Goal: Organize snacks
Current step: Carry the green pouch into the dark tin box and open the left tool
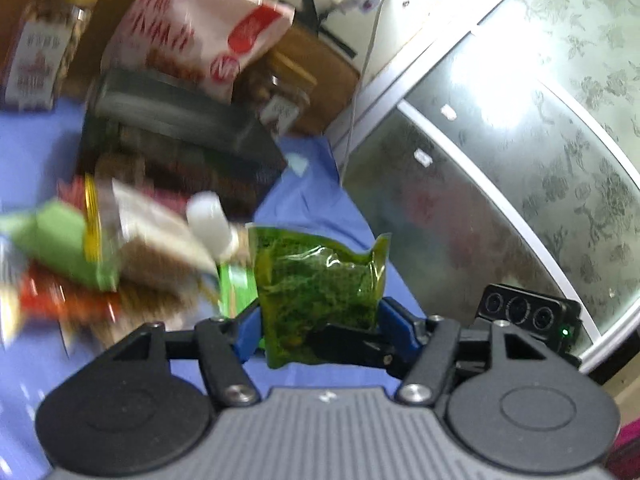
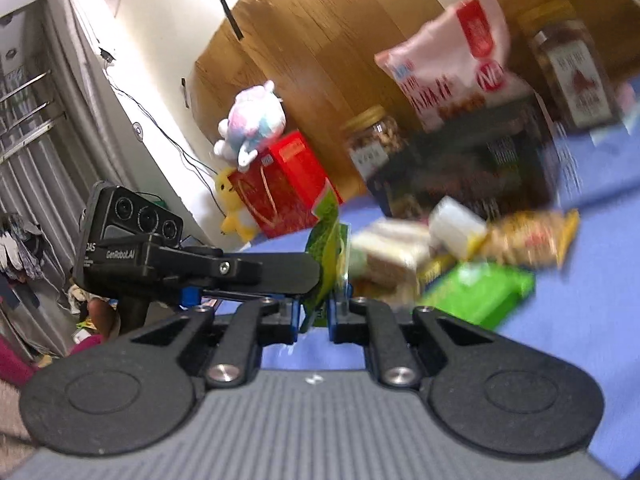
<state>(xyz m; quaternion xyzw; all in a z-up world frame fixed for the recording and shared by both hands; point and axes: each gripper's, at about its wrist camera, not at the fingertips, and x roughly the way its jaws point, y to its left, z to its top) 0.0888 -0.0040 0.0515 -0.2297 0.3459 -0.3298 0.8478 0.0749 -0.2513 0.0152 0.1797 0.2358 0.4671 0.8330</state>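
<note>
The blue table cloth [image 1: 312, 200] carries a dark snack box [image 1: 180, 136] and a loose pile of packets [image 1: 100, 256] close behind. Above it hangs the green pickled-vegetable pouch [image 1: 320, 280], soft, light and slippery (best held at the sealed edge). The right gripper [image 2: 316, 316] pinches this pouch's edge; the left gripper [image 1: 320, 332] stands spread around its lower part.

Left gripper [image 1: 320, 334]: jaws parted, standing either side of a green packet [image 1: 320, 280]. Right gripper [image 2: 314, 318]: jaws drawn narrow, clamped on the packet's edge, crossing in front of the left.
</note>
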